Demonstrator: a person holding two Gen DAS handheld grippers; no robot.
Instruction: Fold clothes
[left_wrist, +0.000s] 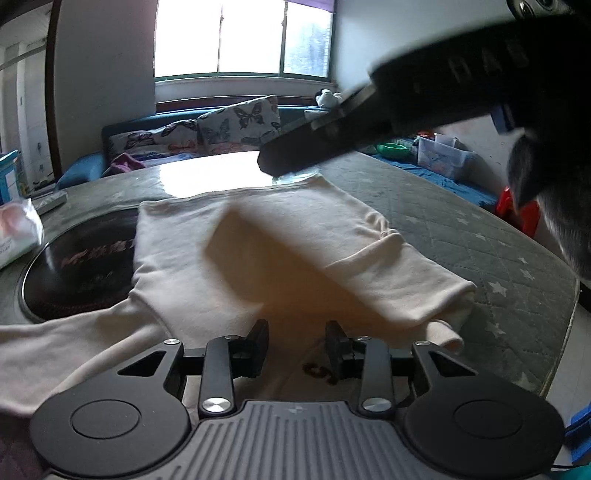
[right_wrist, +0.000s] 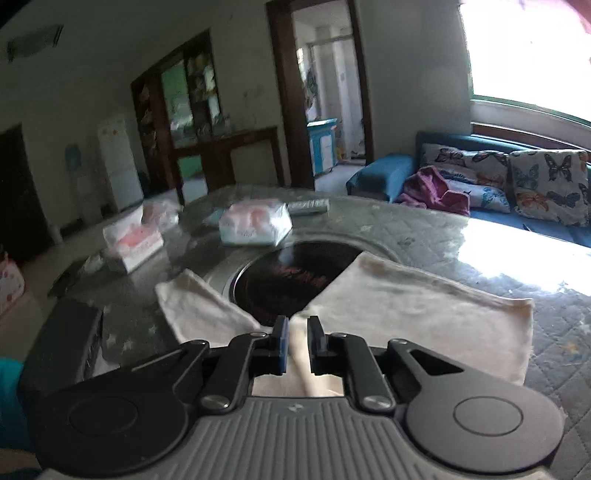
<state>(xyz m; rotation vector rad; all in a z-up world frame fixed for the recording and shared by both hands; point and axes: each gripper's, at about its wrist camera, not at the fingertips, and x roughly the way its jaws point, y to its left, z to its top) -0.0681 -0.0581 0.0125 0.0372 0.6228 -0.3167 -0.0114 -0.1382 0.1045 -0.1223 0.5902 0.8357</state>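
Observation:
A cream long-sleeved top (left_wrist: 258, 240) lies spread on the grey quilted table (left_wrist: 461, 206). Its right sleeve (left_wrist: 388, 280) is folded in over the body, and the other sleeve (left_wrist: 55, 343) trails off to the left. My left gripper (left_wrist: 297, 328) hovers open over the near edge by the neck print, with nothing between its pads. One blurred black finger (left_wrist: 314, 140) of the right gripper crosses the upper right of this view. In the right wrist view the right gripper (right_wrist: 298, 323) stands slightly open above the top (right_wrist: 424, 314), with cloth showing through the narrow gap.
A round black cooktop (right_wrist: 288, 277) is set into the table, partly under the top. Beyond it lie tissue packs (right_wrist: 255, 221) (right_wrist: 133, 240) and a remote (right_wrist: 308, 206). A blue sofa (right_wrist: 380, 173) with butterfly cushions stands behind. A dark block (right_wrist: 62, 343) sits at the near left.

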